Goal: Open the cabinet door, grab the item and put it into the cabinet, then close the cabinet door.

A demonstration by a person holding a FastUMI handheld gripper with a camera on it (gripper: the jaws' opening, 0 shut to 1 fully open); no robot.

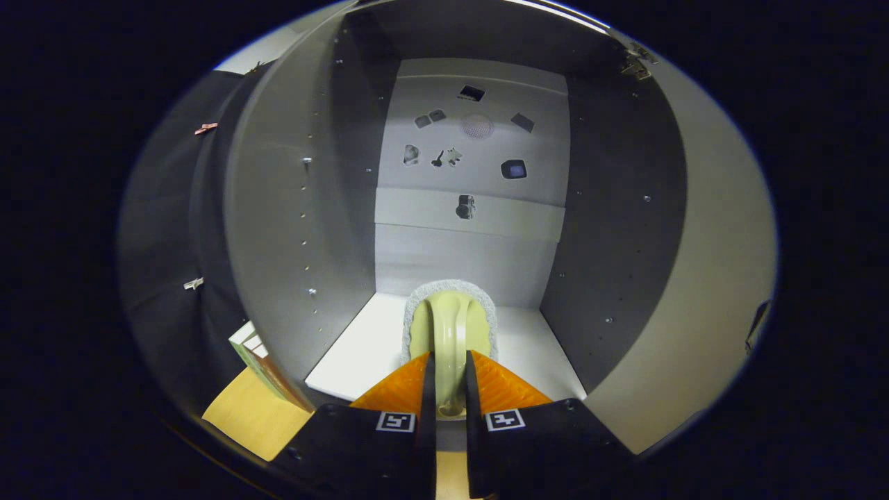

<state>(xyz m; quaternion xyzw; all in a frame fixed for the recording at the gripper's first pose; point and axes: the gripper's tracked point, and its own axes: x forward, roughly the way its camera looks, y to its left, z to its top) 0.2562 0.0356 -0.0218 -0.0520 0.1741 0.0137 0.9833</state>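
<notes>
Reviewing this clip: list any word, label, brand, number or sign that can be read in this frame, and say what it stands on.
No readable text.
Two square markers on the gripper, which is shut on the brush handle: black-and-white patterns, no letters.
Dark shapes on the cabinet back panel: too small and blurred to tell whether they are stickers or cut-outs, no words legible.
Box beside the cabinet's left wall: print too blurred to read.

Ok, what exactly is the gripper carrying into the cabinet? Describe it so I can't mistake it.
Start from the open cabinet, with its dark side walls and white floor. Just above that floor, the gripper is shut on the arched handle of a brush. It is pale beige with a fuzzy grey-white rim, and it is the thing nearest the fingers.
</notes>
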